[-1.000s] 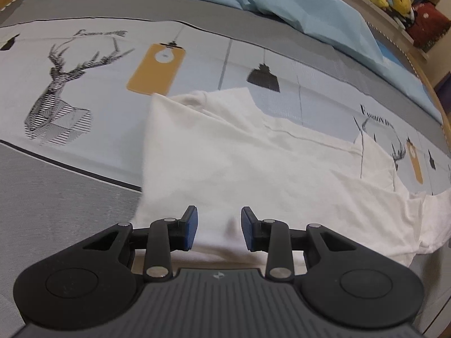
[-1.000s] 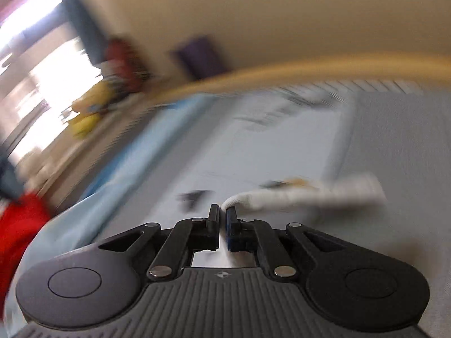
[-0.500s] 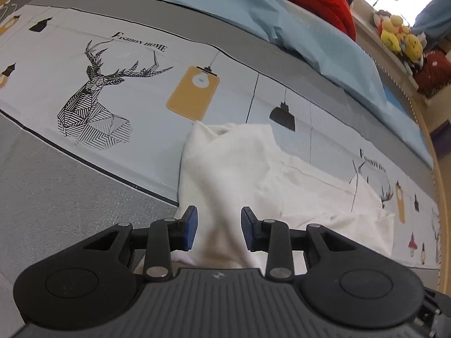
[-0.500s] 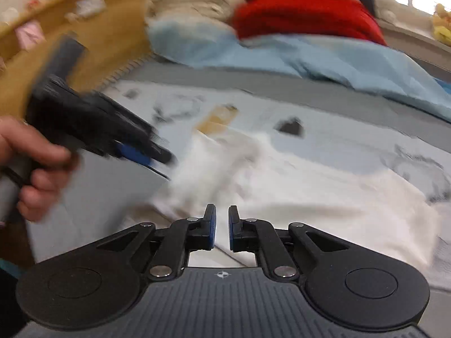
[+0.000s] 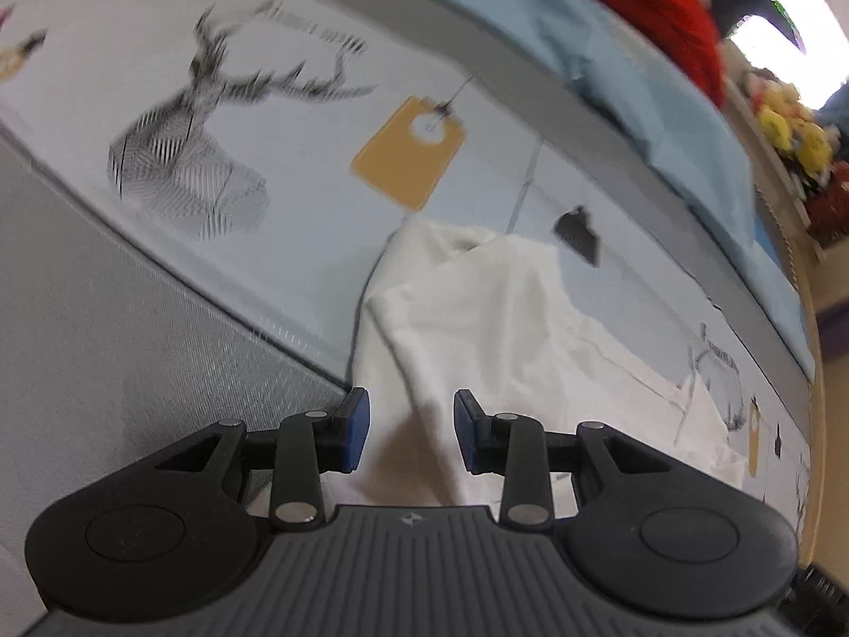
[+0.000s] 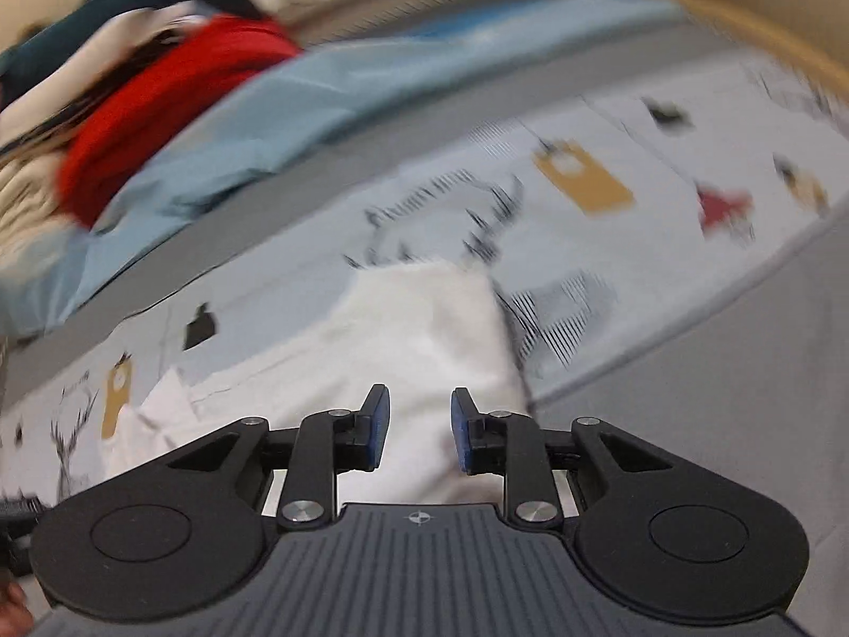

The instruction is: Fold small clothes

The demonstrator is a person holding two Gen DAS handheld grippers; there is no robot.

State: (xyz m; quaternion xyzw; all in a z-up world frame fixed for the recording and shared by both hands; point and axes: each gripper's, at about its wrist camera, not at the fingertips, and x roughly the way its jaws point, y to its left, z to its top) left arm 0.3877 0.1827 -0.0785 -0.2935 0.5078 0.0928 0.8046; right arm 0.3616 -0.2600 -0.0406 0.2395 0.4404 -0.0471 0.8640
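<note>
Garment: a white cotton top (image 5: 509, 318), partly folded, lay on the printed bedspread (image 5: 297, 170); one end was doubled over into a thick fold, the other end trailed off toward a loose sleeve (image 6: 164, 398).
Surface: bedspread with deer heads and ochre tag motifs, a grey band (image 5: 106, 329) along its near edge.
Background: a pale blue sheet (image 5: 637, 69), a red garment (image 6: 159, 101) and yellow soft toys (image 5: 790, 132) lay well apart from the work, at the far side of the bed.
Left gripper (image 5: 407, 432): stood partly open, blue pads apart, nothing pinched; it pointed down over the folded end of the top, just beside the grey band.
Right gripper (image 6: 419, 432): jaws were opening, white cloth showed beneath the gap but the pads did not press on it; it pointed down over the other folded edge of the same top.
Step in hand: judged to be between folds, both claws empty and poised over the near edge of the garment for a fresh grasp.
Progress: judged part done; the top was narrowed but not yet a compact packet, and the sleeve lay untucked.
Next move calls for: each claw to lower onto a near corner, close on all layers at once, then lift and carry the edge across together, keeping the cloth taut so the fold lands square.
Caution: both views were blurred, so exact layer count could not be told.
</note>
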